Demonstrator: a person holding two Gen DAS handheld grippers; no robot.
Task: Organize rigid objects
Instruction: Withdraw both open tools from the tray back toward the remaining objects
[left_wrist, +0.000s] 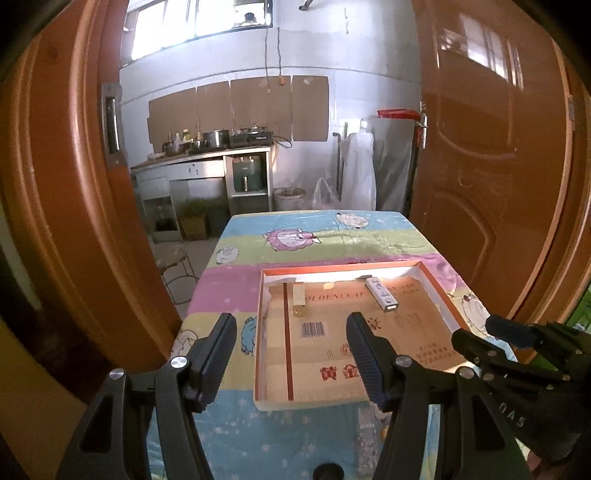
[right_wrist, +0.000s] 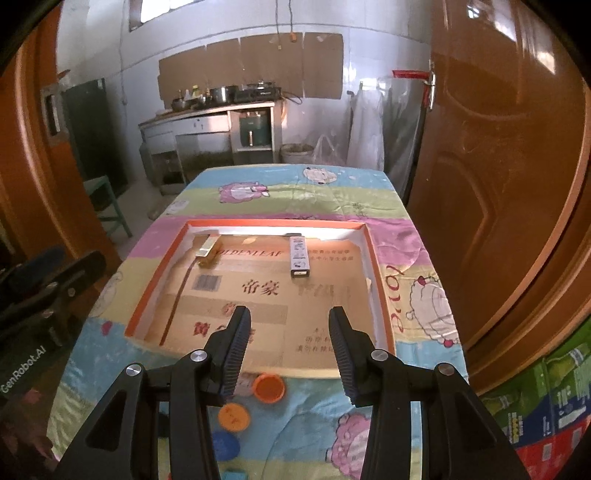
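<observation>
A shallow orange-rimmed box (left_wrist: 439, 280) (right_wrist: 376, 258) lined with brown cardboard lies on the table. Inside it at the far end rest a white lighter with a silver cap (left_wrist: 382, 293) (right_wrist: 299, 256) and a small yellowish lighter (left_wrist: 299, 299) (right_wrist: 207, 251). In front of the box lie round caps: two orange ones (right_wrist: 269, 387) (right_wrist: 233, 416) and a blue one (right_wrist: 225, 445). My left gripper (left_wrist: 291, 358) hovers open over the box's near left corner, nothing between its fingers. My right gripper (right_wrist: 290, 350) hangs open above the box's near edge, empty; it also shows at the right of the left wrist view (left_wrist: 480, 338).
The table wears a pastel cloth with cartoon sheep (left_wrist: 291, 238) (right_wrist: 243, 192). Brown wooden doors (left_wrist: 491, 166) (right_wrist: 509, 166) flank it closely on both sides. A kitchen counter with pots (left_wrist: 207, 147) stands behind, a chair (left_wrist: 173, 266) at the left. Coloured cartons (right_wrist: 546, 402) sit low right.
</observation>
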